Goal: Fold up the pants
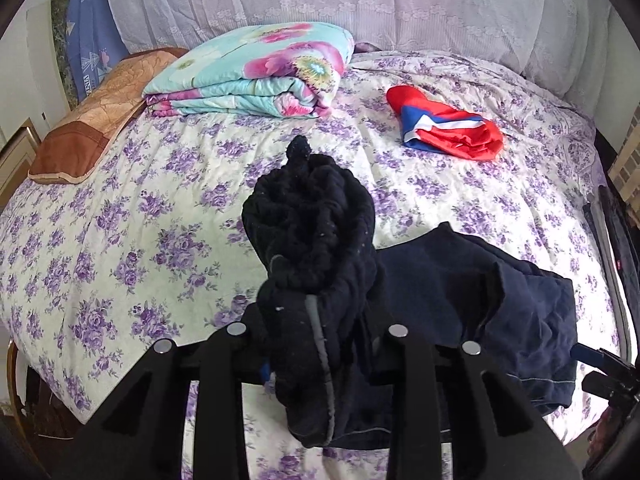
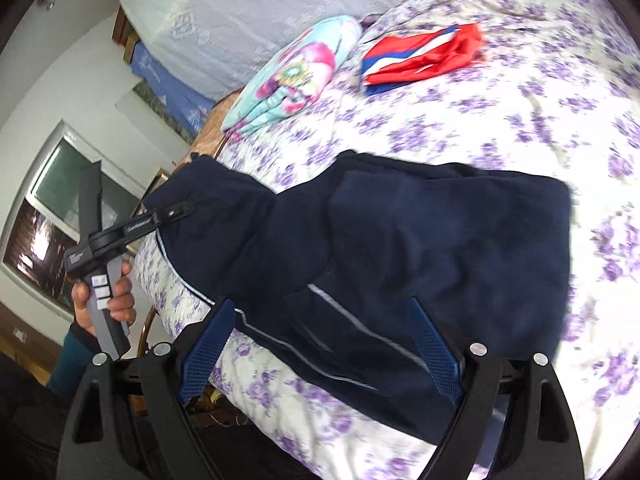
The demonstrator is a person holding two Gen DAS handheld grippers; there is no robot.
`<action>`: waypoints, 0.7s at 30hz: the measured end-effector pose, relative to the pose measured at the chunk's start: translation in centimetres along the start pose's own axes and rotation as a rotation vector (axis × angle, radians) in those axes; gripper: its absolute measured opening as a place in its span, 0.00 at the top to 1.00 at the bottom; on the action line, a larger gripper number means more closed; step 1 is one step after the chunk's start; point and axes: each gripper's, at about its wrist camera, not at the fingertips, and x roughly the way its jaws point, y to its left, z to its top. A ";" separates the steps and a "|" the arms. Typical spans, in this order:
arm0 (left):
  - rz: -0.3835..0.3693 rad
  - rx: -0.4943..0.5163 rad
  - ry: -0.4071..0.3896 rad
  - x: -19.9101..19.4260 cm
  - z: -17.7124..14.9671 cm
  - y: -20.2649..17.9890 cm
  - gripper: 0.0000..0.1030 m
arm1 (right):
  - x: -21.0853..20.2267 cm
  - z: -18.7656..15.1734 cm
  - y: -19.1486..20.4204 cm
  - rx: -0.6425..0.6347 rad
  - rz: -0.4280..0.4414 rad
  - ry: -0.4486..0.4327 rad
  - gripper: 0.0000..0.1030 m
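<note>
Left claw (image 1: 316,332) clamped on bunched waistband of navy pants (image 1: 500,292), lifted off bed (image 1: 120,208) near its front edge; rest of pants draped on bedspread. Right claw (image 2: 320,344) spread wide, hovering over pants at bed edge. One folded floral quilt (image 1: 256,72), one red-blue garment (image 1: 444,128) well apart, open bedspread between.

This is a bedroom in a home. A bed (image 1: 140,216) with a purple-flowered sheet carries a folded quilt (image 1: 256,72) and a brown pillow (image 1: 92,120). A window (image 2: 60,232) sits in the white wall.
</note>
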 end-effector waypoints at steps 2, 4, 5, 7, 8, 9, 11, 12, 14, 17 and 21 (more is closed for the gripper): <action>-0.006 0.033 -0.020 -1.1 0.1 -2.9 0.72 | -1.4 0.1 -2.1 0.027 -0.002 -0.022 0.14; -0.031 0.070 -0.037 -2.1 0.1 -6.2 0.72 | -2.8 0.2 -4.0 0.051 -0.005 -0.045 0.14; -0.049 0.095 -0.046 -2.6 0.1 -8.2 0.72 | -3.6 0.2 -5.0 0.065 -0.006 -0.057 0.14; -0.100 0.147 -0.051 -3.2 0.0 -12.3 0.73 | -4.9 0.0 -7.0 0.090 -0.013 -0.077 0.14; -0.129 0.182 -0.051 -3.5 -0.3 -14.7 0.73 | -5.7 -0.1 -8.0 0.105 -0.018 -0.088 0.14; -0.149 0.216 -0.050 -3.6 -0.6 -16.9 0.73 | -6.4 -0.3 -9.1 0.120 -0.025 -0.095 0.14; -0.187 0.320 -0.045 -3.5 -1.8 -22.0 0.73 | -7.8 -0.8 -11.0 0.156 -0.032 -0.109 0.14; -0.203 0.388 -0.034 -3.2 -2.9 -24.9 0.72 | -8.4 -1.1 -11.9 0.175 -0.034 -0.117 0.14; -0.194 0.504 -0.007 -2.2 -5.1 -29.1 0.73 | -9.5 -1.7 -13.6 0.204 -0.047 -0.133 0.14; -0.194 0.628 0.076 0.6 -8.7 -33.4 0.72 | -10.7 -2.4 -15.8 0.242 -0.059 -0.150 0.14; -0.180 0.763 0.111 2.5 -12.2 -36.3 0.57 | -11.7 -3.2 -17.9 0.283 -0.064 -0.162 0.14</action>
